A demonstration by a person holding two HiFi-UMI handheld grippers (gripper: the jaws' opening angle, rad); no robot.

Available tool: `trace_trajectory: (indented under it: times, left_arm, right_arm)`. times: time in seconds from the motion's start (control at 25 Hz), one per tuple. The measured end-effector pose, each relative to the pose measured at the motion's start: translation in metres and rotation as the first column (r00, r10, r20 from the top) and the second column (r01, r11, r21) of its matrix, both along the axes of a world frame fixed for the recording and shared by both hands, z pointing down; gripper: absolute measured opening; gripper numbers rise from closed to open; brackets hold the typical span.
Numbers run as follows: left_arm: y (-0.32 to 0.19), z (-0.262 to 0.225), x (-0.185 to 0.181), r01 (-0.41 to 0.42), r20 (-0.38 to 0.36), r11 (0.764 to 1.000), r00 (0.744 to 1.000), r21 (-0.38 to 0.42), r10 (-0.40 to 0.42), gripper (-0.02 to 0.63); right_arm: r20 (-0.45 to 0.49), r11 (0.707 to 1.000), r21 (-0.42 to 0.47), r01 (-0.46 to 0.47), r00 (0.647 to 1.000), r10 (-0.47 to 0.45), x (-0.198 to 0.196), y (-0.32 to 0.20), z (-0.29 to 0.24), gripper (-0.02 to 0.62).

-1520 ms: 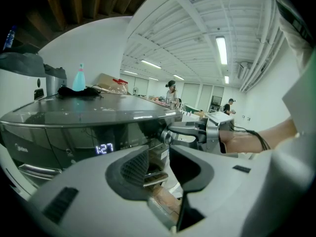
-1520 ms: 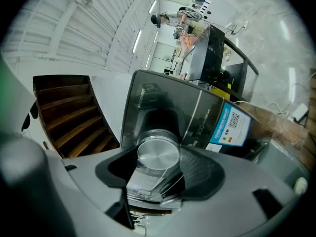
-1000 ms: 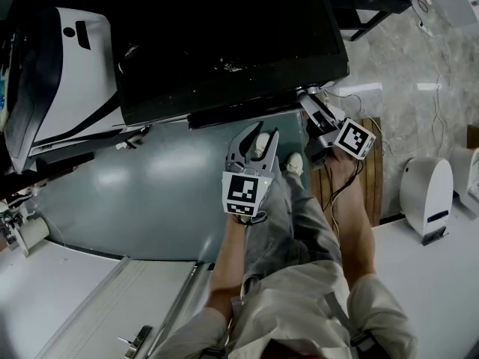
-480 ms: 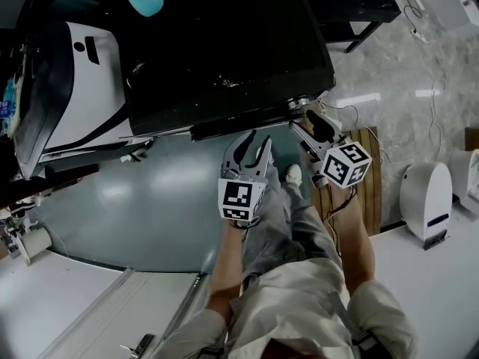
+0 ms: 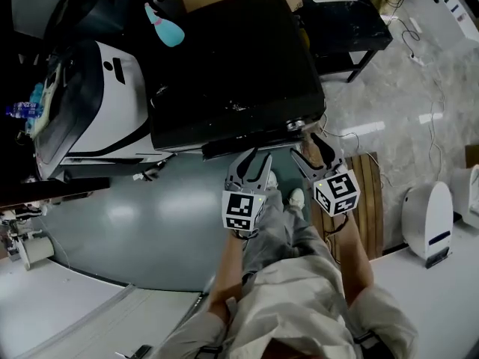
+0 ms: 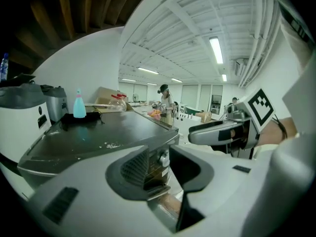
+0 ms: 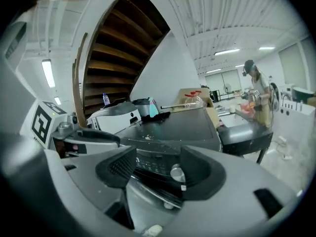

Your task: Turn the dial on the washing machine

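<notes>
Now right claw (image 5: 305, 146) pulled back from dial (image 5: 298, 123), jaws just narrowed, gripping nothing; left claw (image 5: 257, 159) apart, empty; we judge turn done.

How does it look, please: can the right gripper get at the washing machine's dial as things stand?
Probably yes: the right gripper faces the dial with nothing between them. Its jaws have just been closing but stand apart and empty.
</notes>
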State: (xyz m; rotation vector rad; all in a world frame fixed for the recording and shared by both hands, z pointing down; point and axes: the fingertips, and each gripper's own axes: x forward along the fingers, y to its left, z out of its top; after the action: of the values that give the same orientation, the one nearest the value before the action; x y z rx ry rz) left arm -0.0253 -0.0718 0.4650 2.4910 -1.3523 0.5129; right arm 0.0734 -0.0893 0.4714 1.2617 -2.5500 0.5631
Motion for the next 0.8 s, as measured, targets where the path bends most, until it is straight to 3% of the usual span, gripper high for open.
trace_trajectory:
  times: [0.36,0.8]
  left_arm:
    - [0.021,-0.032,0.009,-0.004,0.015,1.000,1.000,0.023,0.004,0.136]
    - [0.038,-0.039,0.015,0.038,0.043,0.998,0.998,0.040,-0.040,0.133]
  right_arm:
    - [-0.096,0.998,0.066,0.001,0.995,0.005,0.010,0.029,-0.031,0.268]
    - [-0.130,0.996,0.086,-0.011,0.991,0.022,0.021,0.045,-0.040,0.259]
